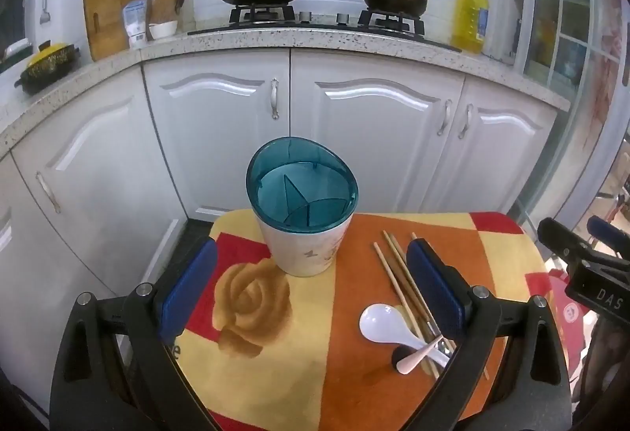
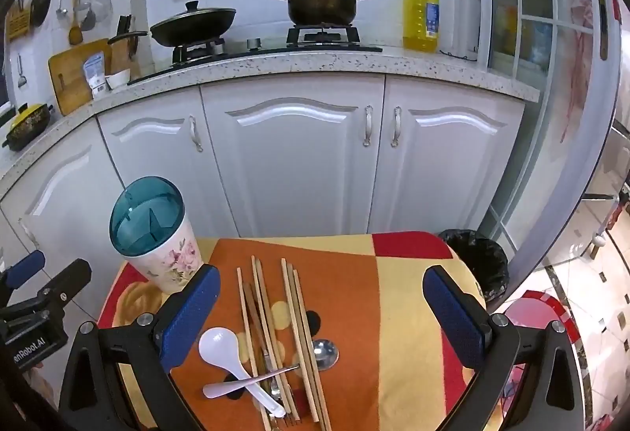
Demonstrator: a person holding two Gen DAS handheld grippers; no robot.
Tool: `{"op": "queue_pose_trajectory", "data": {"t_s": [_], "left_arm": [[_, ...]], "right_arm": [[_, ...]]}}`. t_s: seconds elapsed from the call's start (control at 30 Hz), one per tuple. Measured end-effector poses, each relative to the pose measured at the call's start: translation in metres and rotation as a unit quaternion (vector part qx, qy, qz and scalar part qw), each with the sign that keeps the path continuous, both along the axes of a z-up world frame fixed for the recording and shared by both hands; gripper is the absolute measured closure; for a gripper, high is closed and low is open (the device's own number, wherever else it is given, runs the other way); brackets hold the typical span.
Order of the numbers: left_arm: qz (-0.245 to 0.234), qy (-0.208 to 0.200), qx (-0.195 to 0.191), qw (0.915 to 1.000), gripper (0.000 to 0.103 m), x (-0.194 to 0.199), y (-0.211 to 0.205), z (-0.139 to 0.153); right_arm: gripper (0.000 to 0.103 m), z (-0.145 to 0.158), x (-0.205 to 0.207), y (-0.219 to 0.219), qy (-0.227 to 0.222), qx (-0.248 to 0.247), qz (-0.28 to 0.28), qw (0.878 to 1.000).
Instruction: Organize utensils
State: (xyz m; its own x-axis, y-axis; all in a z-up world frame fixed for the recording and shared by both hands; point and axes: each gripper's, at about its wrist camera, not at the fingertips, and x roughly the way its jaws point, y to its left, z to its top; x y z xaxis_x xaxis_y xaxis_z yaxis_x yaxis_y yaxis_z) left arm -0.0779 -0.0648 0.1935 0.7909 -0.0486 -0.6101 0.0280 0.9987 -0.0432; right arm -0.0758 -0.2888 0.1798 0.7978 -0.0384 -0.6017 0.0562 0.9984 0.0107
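A white floral utensil holder (image 1: 303, 254) with a teal divided top (image 1: 301, 191) stands upright at the far side of the cloth-covered table (image 1: 275, 372). My left gripper (image 1: 311, 254) hangs open just in front of it, with nothing between its blue pads. To the right lie several wooden chopsticks (image 1: 388, 265) and a white spoon (image 1: 384, 322). In the right wrist view my right gripper (image 2: 323, 277) is open above the chopsticks (image 2: 293, 313), the white spoon (image 2: 220, 346), a metal spoon (image 2: 325, 352) and a fork (image 2: 275, 393). The holder (image 2: 165, 261) stands at the left.
White kitchen cabinets (image 1: 220, 124) and a counter with a stove stand just behind the table. A black-lined bin (image 2: 476, 258) sits on the floor off the table's far right corner. Each gripper shows at the edge of the other's view.
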Motion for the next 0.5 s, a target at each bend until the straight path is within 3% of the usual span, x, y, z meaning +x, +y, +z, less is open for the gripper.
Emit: {"op": "queue_pose_trajectory", "data": {"t_s": [0.5], "left_arm": [[0.008, 0.0, 0.013, 0.9999, 0.006, -0.0005, -0.0043, -0.0017]], "right_arm": [[0.0, 0.0008, 0.0008, -0.0033, 0.003, 0.009, -0.005, 1.0]]}}
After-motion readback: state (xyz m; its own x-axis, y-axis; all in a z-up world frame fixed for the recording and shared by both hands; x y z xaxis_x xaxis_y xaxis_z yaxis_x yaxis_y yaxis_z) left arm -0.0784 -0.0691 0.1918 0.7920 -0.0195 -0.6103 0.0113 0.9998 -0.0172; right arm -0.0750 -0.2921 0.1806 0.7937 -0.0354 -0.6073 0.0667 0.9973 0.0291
